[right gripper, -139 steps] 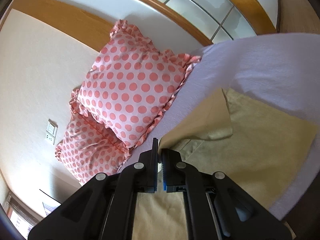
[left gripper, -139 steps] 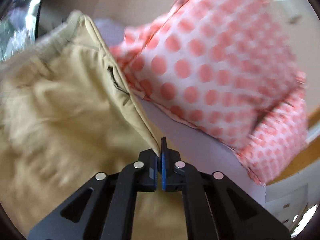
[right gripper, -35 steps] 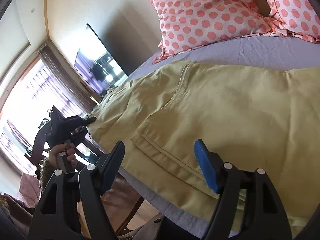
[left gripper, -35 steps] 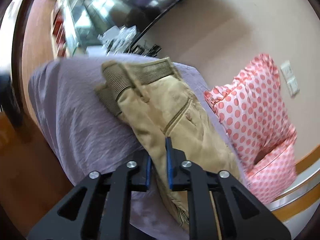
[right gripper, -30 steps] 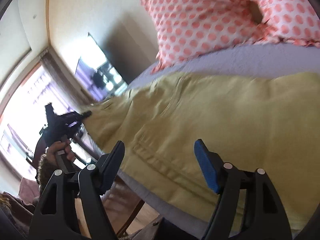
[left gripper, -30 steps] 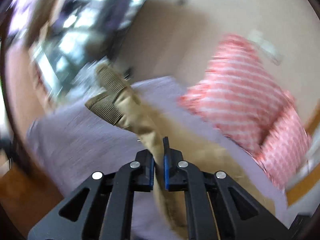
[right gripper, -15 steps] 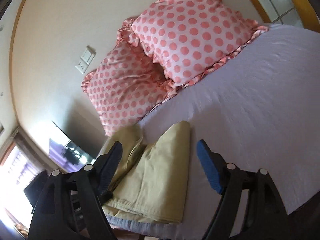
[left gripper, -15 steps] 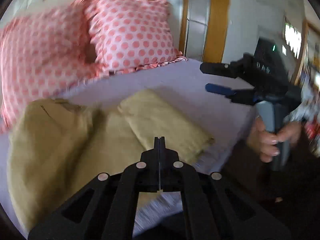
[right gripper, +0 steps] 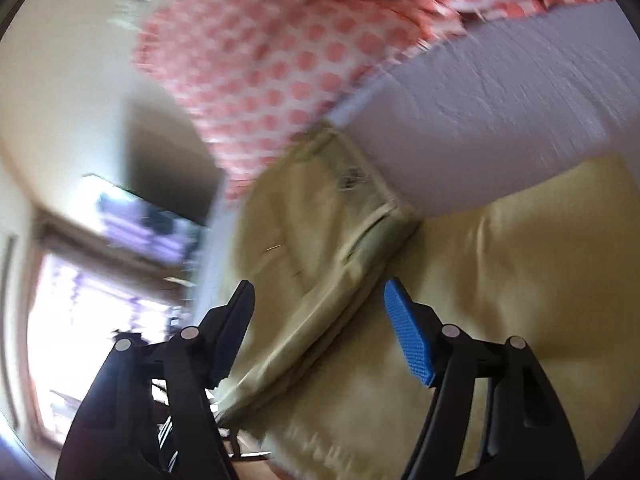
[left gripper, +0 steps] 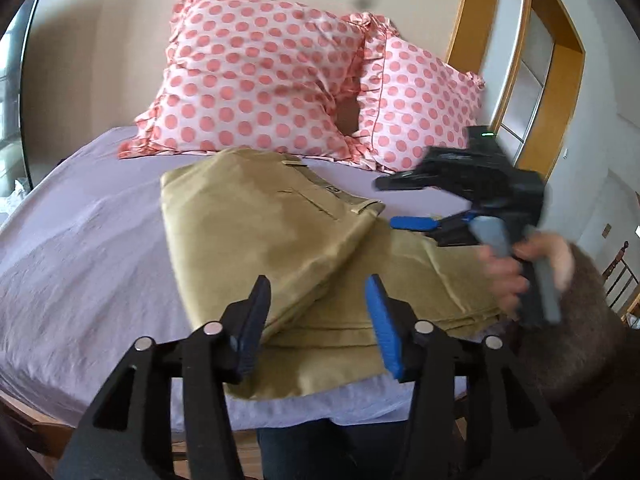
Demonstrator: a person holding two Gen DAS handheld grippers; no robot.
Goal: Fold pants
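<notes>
The tan pants (left gripper: 280,236) lie folded over on the lilac bed sheet (left gripper: 80,248), near its front edge. My left gripper (left gripper: 318,304) is open and empty, just above the near edge of the folded pants. My right gripper (left gripper: 404,204) shows at the right of the left wrist view, open, held in a hand over the right part of the pants. In the blurred right wrist view my right gripper (right gripper: 320,316) is open and empty over the pants (right gripper: 460,300), above a folded edge.
Two pink polka-dot pillows (left gripper: 256,72) lean against the wall at the head of the bed. A wooden door frame (left gripper: 472,20) stands at the right. The bed's front edge (left gripper: 280,412) is close below my left gripper. A screen (right gripper: 160,220) and a bright window (right gripper: 80,340) show at the left.
My left gripper has let go of the pants and opened. The pants now lie folded on the bed. My right gripper has moved in over the pants, still open.
</notes>
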